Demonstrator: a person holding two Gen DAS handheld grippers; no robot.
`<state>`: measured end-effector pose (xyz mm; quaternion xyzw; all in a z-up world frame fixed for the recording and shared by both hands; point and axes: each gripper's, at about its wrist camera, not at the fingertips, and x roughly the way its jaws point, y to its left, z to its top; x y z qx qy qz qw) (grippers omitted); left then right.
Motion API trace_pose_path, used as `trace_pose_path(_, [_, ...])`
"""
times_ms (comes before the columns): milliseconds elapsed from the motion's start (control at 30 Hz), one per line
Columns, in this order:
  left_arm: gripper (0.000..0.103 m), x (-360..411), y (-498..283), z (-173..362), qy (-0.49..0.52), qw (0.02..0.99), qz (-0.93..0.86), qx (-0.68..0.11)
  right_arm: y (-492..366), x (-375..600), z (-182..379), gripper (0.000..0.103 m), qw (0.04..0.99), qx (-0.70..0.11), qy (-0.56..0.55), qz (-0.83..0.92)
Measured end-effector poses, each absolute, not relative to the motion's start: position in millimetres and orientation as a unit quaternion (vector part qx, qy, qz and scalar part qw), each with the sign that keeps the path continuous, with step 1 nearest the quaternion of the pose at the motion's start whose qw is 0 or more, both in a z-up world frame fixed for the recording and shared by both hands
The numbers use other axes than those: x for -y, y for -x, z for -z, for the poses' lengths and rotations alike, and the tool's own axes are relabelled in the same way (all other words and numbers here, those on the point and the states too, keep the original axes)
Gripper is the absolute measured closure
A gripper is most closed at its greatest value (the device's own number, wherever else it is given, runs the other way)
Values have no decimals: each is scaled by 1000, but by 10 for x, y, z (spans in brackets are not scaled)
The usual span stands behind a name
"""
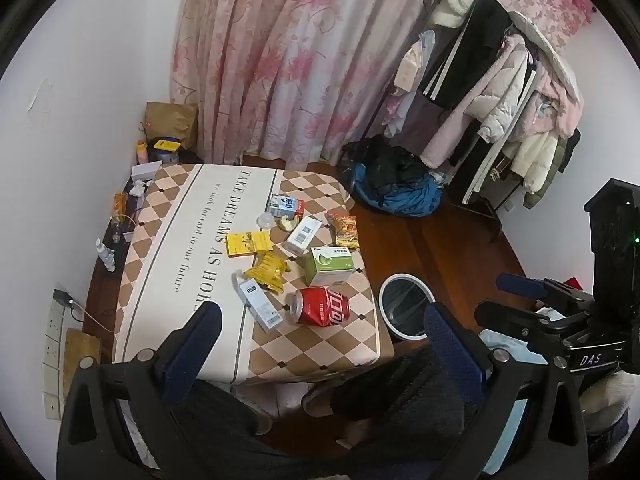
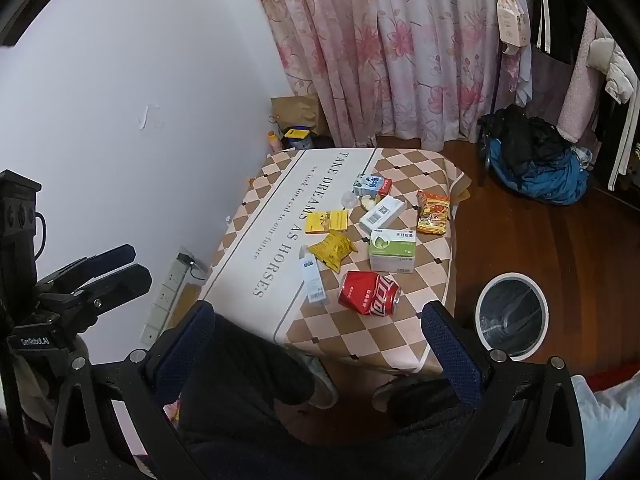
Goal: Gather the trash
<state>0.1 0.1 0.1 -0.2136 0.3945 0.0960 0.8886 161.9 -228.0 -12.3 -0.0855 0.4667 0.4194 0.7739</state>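
Trash lies on a small table with a checkered cloth (image 1: 180,248) (image 2: 404,340): a dented red can (image 1: 322,306) (image 2: 370,294) on its side nearest me, a green box (image 1: 330,266) (image 2: 393,255), a yellow wrapper (image 1: 269,272) (image 2: 334,250), a long white box (image 1: 258,306) (image 2: 312,280), a yellow card (image 1: 248,243), another white box (image 1: 303,234), a snack bag (image 1: 344,228) (image 2: 433,212) and a milk carton (image 1: 285,206). A white-rimmed bin (image 1: 406,306) (image 2: 512,316) stands on the floor to the table's right. My left gripper (image 1: 324,340) and right gripper (image 2: 316,336) hang open above the table's near edge, holding nothing.
A person's dark-trousered legs and slippers show below both grippers. Pink curtains hang behind the table. A clothes rack (image 1: 500,100) and a blue-black heap of clothes (image 1: 394,184) stand on the wooden floor at right. A power strip (image 1: 54,344) sits by the left wall.
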Motion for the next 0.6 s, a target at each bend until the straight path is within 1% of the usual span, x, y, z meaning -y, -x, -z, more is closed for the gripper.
trace_pose_path(333, [0,3,-7,-23,213,889,-94,-395,-1605,2245,136,0,770,-471,84,-422])
trace_pose_path(533, [0,16,-15,-19,196,888,-105,-403,-1595,2227,141,0,770,-470,84,-422])
trace_pose_path(600, [0,28,-9,-147,196,888,-105,-403,-1593,2227,141,0,771,-470,83,-423])
